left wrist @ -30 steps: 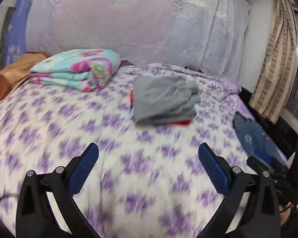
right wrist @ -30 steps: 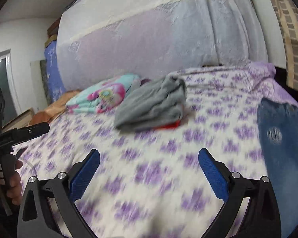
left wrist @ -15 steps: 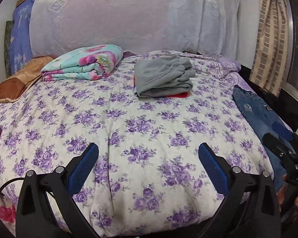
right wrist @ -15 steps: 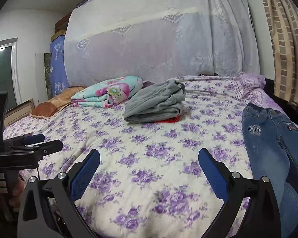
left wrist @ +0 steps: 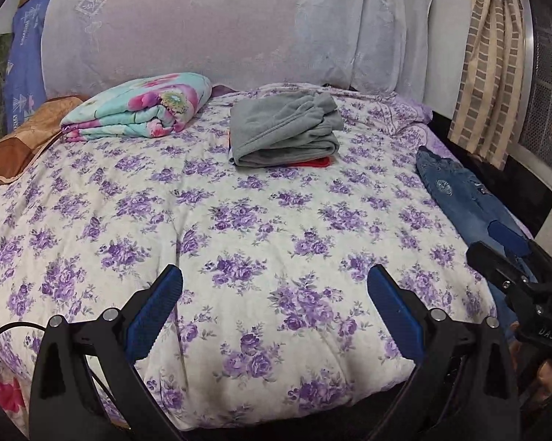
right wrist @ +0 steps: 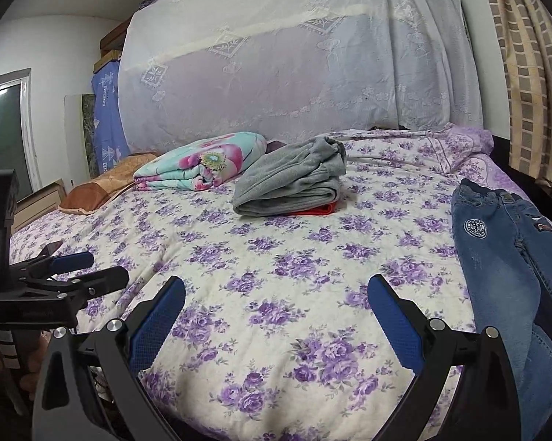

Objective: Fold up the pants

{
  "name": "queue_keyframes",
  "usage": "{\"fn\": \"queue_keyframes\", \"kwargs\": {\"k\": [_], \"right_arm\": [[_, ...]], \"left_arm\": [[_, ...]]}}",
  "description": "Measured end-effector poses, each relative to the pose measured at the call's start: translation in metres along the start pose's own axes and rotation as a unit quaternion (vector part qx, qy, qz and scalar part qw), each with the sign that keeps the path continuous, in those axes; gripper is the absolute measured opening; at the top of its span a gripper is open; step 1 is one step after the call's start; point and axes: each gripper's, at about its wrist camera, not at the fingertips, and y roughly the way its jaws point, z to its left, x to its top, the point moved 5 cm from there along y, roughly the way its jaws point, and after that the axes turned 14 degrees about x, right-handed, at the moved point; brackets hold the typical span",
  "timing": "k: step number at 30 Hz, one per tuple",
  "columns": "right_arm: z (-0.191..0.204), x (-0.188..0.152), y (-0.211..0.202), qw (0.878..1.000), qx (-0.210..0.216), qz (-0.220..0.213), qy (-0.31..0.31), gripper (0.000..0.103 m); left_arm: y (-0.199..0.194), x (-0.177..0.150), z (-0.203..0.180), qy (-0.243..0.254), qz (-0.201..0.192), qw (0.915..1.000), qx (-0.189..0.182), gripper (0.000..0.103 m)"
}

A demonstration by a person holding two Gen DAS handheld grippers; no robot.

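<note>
We are seeing jeans (right wrist: 504, 253) lying unfolded, frame right; both left gripper (left wrist: 274, 301), right gripper (right wrist: 276, 305) gaping, empty; folding seemingly unstarted.

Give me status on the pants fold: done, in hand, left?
Done: grey pants lie folded on a red garment. In hand: nothing; the left hand-held gripper and right hand-held gripper are both open over the bedspread. Left: the jeans lie unfolded at the bed's right edge, untouched.

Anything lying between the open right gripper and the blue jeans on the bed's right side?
Nothing: only bare purple-flowered bedspread separates the right gripper from the blue denim jeans, as the right wrist view shows.
</note>
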Motion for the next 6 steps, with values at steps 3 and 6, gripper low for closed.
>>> {"fn": "queue_keyframes", "kwargs": {"k": [3,6], "right_arm": [[-0.0014,-0.0011,0.0019,1.0,-0.001,0.001,0.002,0.1],[-0.002,-0.0033,0.0032,1.0,-0.002,0.004,0.005,0.1]], "left_arm": [[0.0053,-0.0021,-0.0012,0.004,0.009,0.9999,0.009,0.098],[0.0103,-0.0037,0.002,-0.001,0.018,0.9997,0.016,0.098]]}}
